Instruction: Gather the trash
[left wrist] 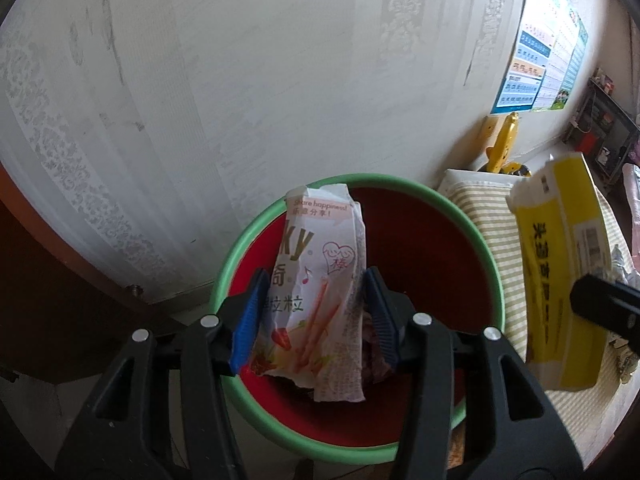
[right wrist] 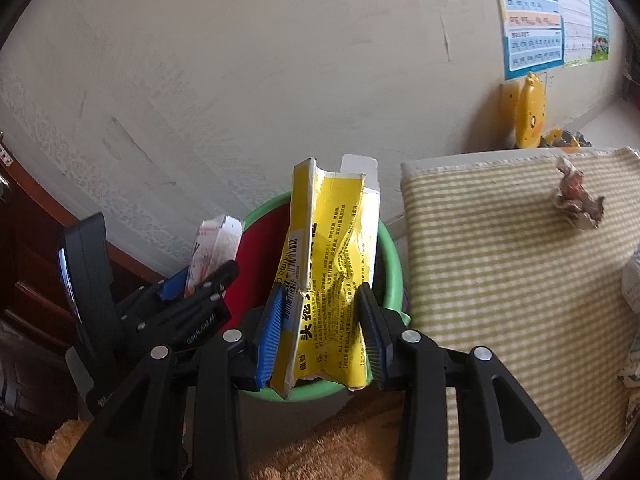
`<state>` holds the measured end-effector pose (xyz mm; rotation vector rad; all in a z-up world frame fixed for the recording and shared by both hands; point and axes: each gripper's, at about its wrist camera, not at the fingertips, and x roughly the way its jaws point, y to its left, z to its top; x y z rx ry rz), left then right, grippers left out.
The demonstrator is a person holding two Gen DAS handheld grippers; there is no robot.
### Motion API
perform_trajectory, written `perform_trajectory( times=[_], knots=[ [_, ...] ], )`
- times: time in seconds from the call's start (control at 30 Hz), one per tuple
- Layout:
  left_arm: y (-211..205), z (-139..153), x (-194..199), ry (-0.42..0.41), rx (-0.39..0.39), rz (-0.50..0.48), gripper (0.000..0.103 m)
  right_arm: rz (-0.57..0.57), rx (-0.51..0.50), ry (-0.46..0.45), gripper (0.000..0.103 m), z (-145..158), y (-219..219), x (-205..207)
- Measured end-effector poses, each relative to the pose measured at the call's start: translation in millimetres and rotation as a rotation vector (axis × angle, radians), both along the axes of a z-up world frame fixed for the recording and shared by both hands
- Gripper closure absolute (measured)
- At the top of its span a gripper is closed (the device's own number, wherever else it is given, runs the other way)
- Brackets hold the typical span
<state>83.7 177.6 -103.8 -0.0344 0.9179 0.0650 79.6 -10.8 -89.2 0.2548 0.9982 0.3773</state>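
Two pieces of trash are hanging over the bin [left wrist: 476, 236], one clamped in each gripper.

Left gripper [left wrist: 316, 316] is pinching a thin, creased snack wrapper [left wrist: 320, 280] upright, directly above the red interior; right gripper [right wrist: 324, 332] is squeezing a crumpled yellow carton [right wrist: 332, 264], long axis vertical, above the green rim.

1. The snack wrapper [left wrist: 320, 292] covers most of what lies in the bin [left wrist: 240, 248]; only a dark scrap peeks out beside it.
2. The brand word on the wrapper is cut to "ky" by a fold.
3. Small print on the yellow box [right wrist: 332, 280] is too creased to read.
4. The wall poster [right wrist: 532, 16] runs off the top edge, text too tiny.
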Motion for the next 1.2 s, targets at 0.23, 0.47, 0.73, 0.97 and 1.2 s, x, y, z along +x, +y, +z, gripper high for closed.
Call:
perform_trajectory(
  times=[0.23, 0.47, 0.73, 0.97, 1.2],
  knots=[
    [5, 2, -2, -0.003, 0.004, 0.021, 0.028, -0.009, 0.032, -0.002, 0.042, -1, -3, 1],
    [-10, -3, -5, 0.025, 0.008, -0.026, 0.027, -0.139, -0.088, 0.016, 0.039, -16, -65, -40],
    [-48, 5, -11, 0.014, 0.024, -0.118, 0.027, -0.601, -0.167, 0.1, 0.039, -41, -233, -108],
    [-88, 11, -26, 0.019, 0.058, -0.208, 0.027, -0.68, -0.117, 0.144, 0.038, -64, -281, -92],
    [-129, 13, -40, 0.017, 0.097, -0.309, 0.025, -0.601, -0.017, 0.157, 0.058, -71, -279, -89]
  ],
)
